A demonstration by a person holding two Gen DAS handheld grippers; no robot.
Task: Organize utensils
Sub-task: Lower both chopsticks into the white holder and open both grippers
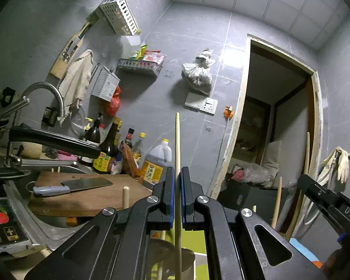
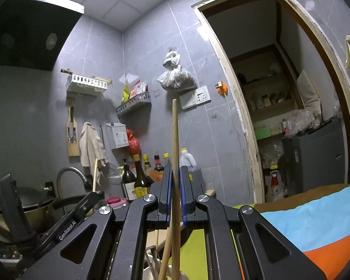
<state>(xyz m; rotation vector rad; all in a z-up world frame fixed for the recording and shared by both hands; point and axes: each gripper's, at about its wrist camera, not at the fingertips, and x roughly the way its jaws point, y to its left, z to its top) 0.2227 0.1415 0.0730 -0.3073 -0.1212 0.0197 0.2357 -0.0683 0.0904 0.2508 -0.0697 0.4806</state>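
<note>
My left gripper point(image 1: 177, 175) is shut on a pale wooden chopstick point(image 1: 177, 144) that stands upright between its blue pads; the stick's lower end drops toward a metal utensil holder point(image 1: 186, 260) below. My right gripper point(image 2: 175, 175) is shut on a darker wooden chopstick point(image 2: 174, 135), also upright, with another wooden stick point(image 2: 165, 256) leaning beside it lower down. The right gripper also shows at the right edge of the left wrist view point(image 1: 324, 193), and the left gripper at the lower left of the right wrist view point(image 2: 81, 207).
A cleaver point(image 1: 74, 185) lies on a wooden cutting board point(image 1: 91, 198) over the sink point(image 1: 58, 165). Sauce bottles point(image 1: 112, 144) and an oil jug point(image 1: 157, 161) stand by the wall. A pan handle point(image 1: 53, 141) juts in from the left. A pot point(image 2: 32, 205) sits left; an open doorway point(image 2: 291, 116) lies right.
</note>
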